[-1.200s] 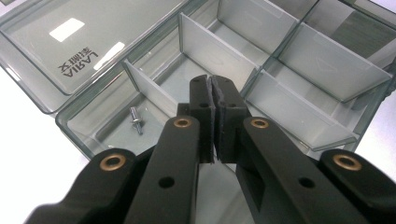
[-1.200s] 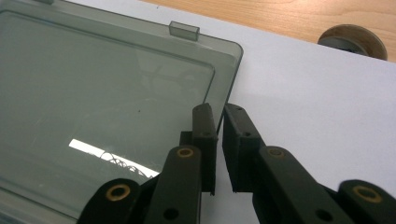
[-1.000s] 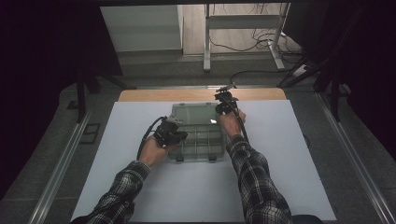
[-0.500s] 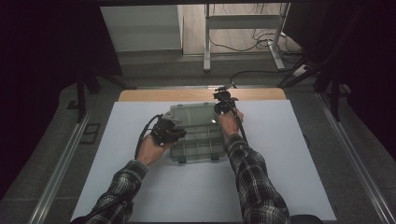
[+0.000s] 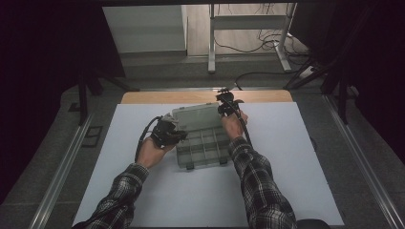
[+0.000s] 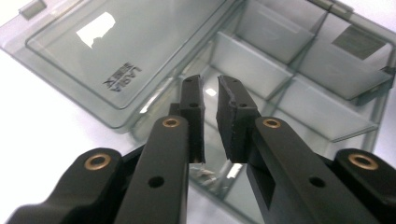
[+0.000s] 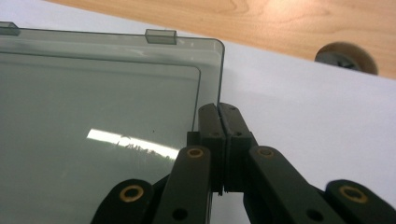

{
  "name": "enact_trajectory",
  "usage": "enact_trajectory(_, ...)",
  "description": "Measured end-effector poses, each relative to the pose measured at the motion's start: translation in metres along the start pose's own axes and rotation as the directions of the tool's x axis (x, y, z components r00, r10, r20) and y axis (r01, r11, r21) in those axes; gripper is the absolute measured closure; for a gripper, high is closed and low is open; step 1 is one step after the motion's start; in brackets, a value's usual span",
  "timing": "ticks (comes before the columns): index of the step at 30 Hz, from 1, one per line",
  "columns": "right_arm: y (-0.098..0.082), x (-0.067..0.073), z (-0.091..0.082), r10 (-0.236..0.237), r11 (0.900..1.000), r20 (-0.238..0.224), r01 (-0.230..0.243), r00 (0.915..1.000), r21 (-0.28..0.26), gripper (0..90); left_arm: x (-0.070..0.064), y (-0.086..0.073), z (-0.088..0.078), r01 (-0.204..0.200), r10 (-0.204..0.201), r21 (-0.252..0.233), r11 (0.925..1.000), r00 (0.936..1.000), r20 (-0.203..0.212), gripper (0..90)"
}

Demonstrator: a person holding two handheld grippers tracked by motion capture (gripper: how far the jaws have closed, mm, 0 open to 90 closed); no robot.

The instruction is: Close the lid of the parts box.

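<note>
A clear grey compartment box (image 5: pixel 205 150) lies open on the white sheet, its empty dividers (image 6: pixel 289 70) showing. Its lid (image 5: pixel 197 116) is folded back toward the far side. My left gripper (image 5: pixel 177 135) is at the box's left edge. Its jaws (image 6: pixel 210 88) hang over the near wall, a narrow gap apart, with nothing between the pads. My right gripper (image 5: pixel 223 109) is at the lid's far right corner (image 7: pixel 212 51). Its jaws (image 7: pixel 218 109) have just closed fully, pad against pad, with the tips at the lid's edge and nothing seen between them.
The white sheet (image 5: pixel 296 171) covers the table, with bare room on all sides of the box. A wooden strip (image 5: pixel 157 97) runs along the far edge, with a round hole (image 7: pixel 345 58) in it. Metal rails (image 5: pixel 62 171) flank the table and a stand's legs (image 5: pixel 210 43) rise beyond.
The left gripper has shifted slightly at the box's left edge. The right hand and the box stand as before.
</note>
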State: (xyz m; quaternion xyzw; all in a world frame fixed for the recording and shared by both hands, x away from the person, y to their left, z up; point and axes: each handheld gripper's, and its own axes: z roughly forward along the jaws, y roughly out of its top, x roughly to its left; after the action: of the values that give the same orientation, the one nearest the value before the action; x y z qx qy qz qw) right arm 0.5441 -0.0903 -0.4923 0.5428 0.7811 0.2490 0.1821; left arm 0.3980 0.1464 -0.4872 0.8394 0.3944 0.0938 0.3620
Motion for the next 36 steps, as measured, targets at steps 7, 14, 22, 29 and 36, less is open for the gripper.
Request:
enact_trajectory(7, -0.001, -0.001, -0.008, 0.009, 0.999, -0.013, -0.01, 0.9999, -0.04, 88.5, 0.013, -0.003, -0.006, 0.039, -0.039, -0.005, 0.9992, 0.9987, -0.032, 85.6)
enact_trajectory(14, -0.001, -0.003, -0.018, 0.013, 0.997, -0.037, -0.016, 0.9992, -0.074, 88.5, 0.031, -0.009, -0.005, 0.09, -0.089, 0.012, 0.9958, 0.9937, -0.068, 89.3)
enact_trajectory(22, -0.001, -0.003, -0.025, 0.011, 0.995, -0.051, -0.016, 0.9986, -0.097, 88.4, 0.042, -0.011, 0.0, 0.106, -0.1, 0.039, 0.9937, 0.988, -0.117, 89.5)
enact_trajectory(29, -0.003, -0.005, -0.031, 0.017, 0.993, -0.069, -0.025, 0.9974, -0.115, 88.4, 0.053, -0.01, 0.009, 0.135, -0.126, 0.053, 0.9894, 0.9806, -0.15, 89.4)
enact_trajectory(36, -0.006, -0.008, -0.034, 0.019, 0.992, -0.078, -0.029, 0.9968, -0.124, 88.2, 0.061, -0.009, 0.022, 0.153, -0.144, 0.051, 0.9868, 0.9778, -0.152, 89.4)
